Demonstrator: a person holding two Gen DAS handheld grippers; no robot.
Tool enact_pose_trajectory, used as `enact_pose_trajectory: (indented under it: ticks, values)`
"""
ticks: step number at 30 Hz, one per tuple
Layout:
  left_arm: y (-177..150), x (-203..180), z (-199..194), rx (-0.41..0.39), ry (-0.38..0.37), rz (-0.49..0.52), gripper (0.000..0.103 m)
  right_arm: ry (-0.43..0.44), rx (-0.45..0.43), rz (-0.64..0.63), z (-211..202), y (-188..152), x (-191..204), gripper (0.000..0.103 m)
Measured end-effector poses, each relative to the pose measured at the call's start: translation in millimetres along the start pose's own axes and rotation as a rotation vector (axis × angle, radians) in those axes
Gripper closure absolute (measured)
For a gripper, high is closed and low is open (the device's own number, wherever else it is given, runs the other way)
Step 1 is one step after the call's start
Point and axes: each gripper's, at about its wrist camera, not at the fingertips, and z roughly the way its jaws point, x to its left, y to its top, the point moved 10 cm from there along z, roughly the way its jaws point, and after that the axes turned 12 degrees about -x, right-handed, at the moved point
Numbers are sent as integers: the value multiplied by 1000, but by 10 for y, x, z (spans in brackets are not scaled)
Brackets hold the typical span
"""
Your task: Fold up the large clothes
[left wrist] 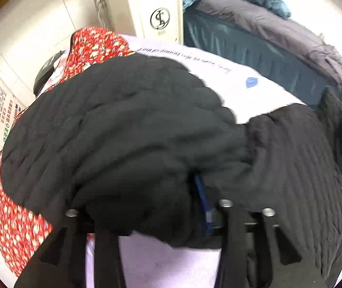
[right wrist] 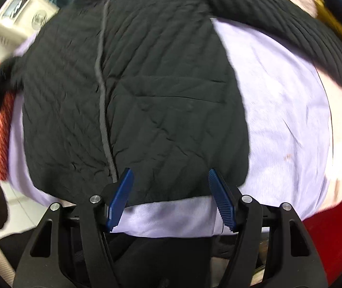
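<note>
Left gripper point(left wrist: 171, 206) jaws clamp a bunched fold of black quilted jacket point(left wrist: 123, 132); right gripper point(right wrist: 171, 199) jaws stand wide above its hem on the lilac-covered bench point(right wrist: 286, 110)

free: lilac sheet point(right wrist: 286, 110) R of black jacket point(right wrist: 127, 91) | blocked: red floral cloth point(left wrist: 10, 216) L edge

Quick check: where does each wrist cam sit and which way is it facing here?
Left wrist: on the left gripper, looking along its fingers into a bunched fold of the black quilted jacket it grips; red floral cloth and a white appliance behind.
Right wrist: on the right gripper, facing down over the jacket's flat hem; jaws open, blue pads showing.
Shared: the jacket and the lilac sheet beneath.
</note>
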Motion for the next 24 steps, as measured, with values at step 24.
enact_pose_trajectory:
  ticks: [24]
  values:
    - [-2567, -1729, -939, 224, -132, 475, 5, -53, 171, -444, 984, 60, 178, 5]
